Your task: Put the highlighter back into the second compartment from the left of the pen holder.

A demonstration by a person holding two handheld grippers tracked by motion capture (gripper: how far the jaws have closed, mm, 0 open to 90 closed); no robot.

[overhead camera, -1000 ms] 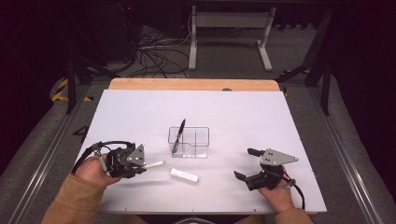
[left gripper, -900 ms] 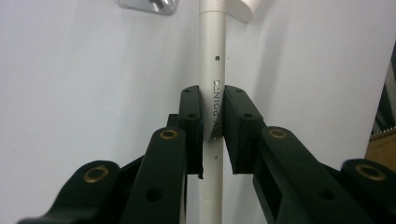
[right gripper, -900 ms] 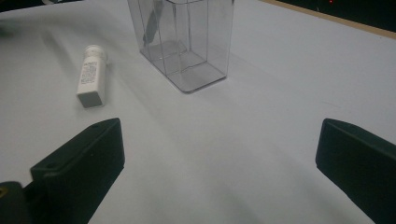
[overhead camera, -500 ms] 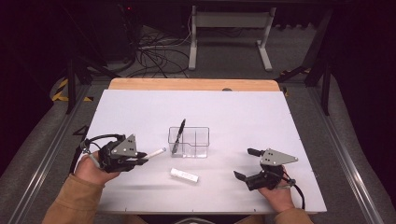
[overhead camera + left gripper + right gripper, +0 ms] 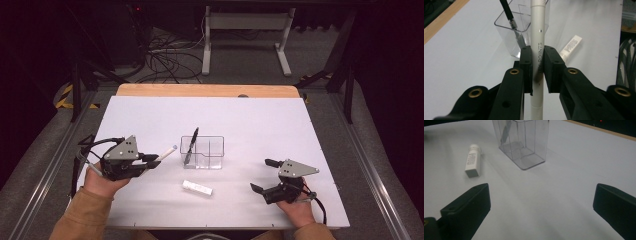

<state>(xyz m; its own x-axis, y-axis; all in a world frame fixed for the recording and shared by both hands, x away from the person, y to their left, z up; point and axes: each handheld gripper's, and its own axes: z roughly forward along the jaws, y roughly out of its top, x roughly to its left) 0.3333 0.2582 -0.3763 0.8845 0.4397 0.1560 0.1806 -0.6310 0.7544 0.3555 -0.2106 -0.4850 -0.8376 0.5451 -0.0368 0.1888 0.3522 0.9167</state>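
Note:
My left gripper [image 5: 151, 160] [image 5: 538, 68] is shut on a white pen [image 5: 166, 152] [image 5: 538, 32], held above the table at the left with its tip aimed at a clear divided holder [image 5: 202, 152] [image 5: 510, 25] [image 5: 522, 142]. A black pen [image 5: 190, 144] [image 5: 508, 13] leans in the holder's left compartment. A small white tube [image 5: 197, 188] [image 5: 570, 47] [image 5: 473, 164] lies flat on the table in front of the holder. My right gripper [image 5: 265, 175] [image 5: 540, 205] rests near the front right, jaws wide open with nothing between them.
The white table top [image 5: 260, 125] has a wooden strip [image 5: 205, 90] along its far edge. Beyond it are cables [image 5: 160, 55] on the floor and a desk frame [image 5: 245, 30]. Metal rails [image 5: 372, 170] run along both sides.
My left gripper has lifted the white pen off the table and carried it back and to the left, tilting its tip up toward the holder. The right gripper has stayed put.

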